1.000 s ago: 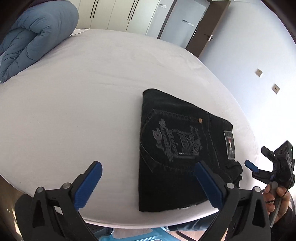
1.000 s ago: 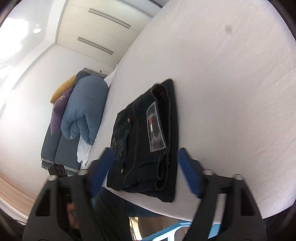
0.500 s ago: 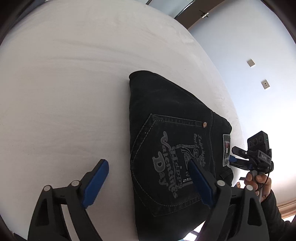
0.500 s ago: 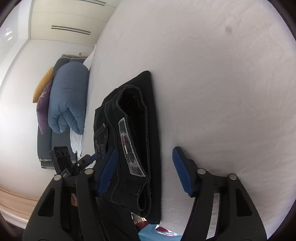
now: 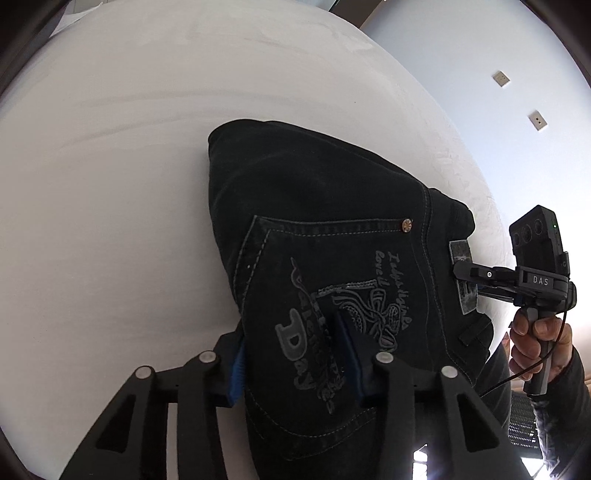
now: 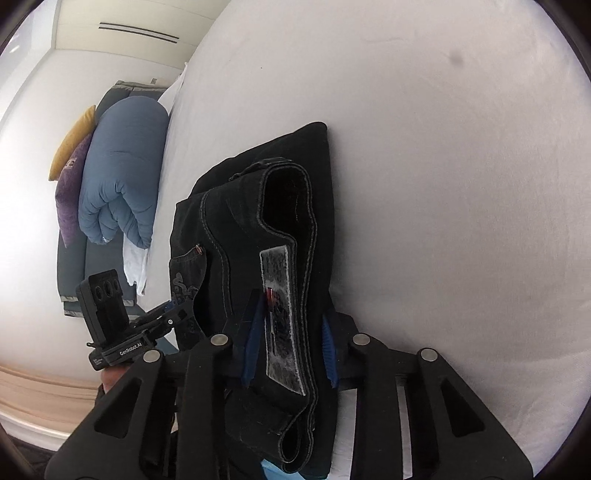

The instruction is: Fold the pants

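Note:
The black jeans [image 5: 317, 221] lie folded in a thick stack near the front edge of the white bed [image 5: 110, 147]. My left gripper [image 5: 295, 358] is shut on the stack's near left edge, over the embroidered back pocket. My right gripper [image 6: 288, 343] is shut on the waistband end with the grey label [image 6: 279, 295]. In the left wrist view the right gripper [image 5: 480, 277] reaches in from the right at the label. In the right wrist view the left gripper [image 6: 173, 310] shows at the jeans' [image 6: 258, 206] left side.
A rolled blue duvet [image 6: 118, 173] with purple and yellow pillows lies at the head of the bed. White wardrobe doors [image 6: 122, 26] stand behind. The mattress edge [image 6: 443, 424] runs just under the jeans. The wall with sockets [image 5: 535, 118] is on the right.
Both grippers have moved in from above the bed edge and closed on the folded jeans, left on the pocket side, right on the waistband end.

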The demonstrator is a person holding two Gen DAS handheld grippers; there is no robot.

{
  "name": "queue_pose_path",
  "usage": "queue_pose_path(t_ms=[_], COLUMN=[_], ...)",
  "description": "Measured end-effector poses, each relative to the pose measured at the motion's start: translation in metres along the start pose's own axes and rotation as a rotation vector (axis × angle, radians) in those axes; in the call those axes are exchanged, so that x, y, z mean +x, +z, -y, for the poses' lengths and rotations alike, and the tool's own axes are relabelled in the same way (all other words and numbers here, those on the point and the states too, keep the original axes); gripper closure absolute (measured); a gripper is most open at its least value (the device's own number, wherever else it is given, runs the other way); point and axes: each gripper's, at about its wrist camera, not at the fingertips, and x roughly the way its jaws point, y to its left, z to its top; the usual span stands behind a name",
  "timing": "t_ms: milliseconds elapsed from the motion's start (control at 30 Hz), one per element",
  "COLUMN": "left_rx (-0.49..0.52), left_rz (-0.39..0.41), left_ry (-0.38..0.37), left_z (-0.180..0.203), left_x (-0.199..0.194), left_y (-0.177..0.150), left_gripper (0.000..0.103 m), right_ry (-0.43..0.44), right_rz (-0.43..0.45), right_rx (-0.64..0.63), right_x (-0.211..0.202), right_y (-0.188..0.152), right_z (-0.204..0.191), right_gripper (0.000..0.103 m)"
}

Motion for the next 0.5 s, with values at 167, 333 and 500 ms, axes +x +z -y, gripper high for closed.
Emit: queue_pose_path(t_ms=[167, 333, 500], left_rx=[-0.006, -0.013, 0.029], left_rz=[0.032, 0.084, 0.150], left_ry=[0.014, 0.014, 0.000], left_z=[0.016, 0.033, 0.053], left_x=[-0.010, -0.028, -0.047], left_y=[0.002, 0.010, 0.034], left_gripper=[0.080, 0.082, 0.082], right_ry=[-0.099, -0.095, -0.070], right_rz=[0.056, 0.093, 0.144], right_rx=[-0.133, -0.211, -0.220], right_x=[-0.012, -0.031, -0.062], right_y=[-0.003, -0.001, 0.018], right_z=[-0.034, -0.064, -0.068], right_gripper=[0.086, 0.087, 0.087])
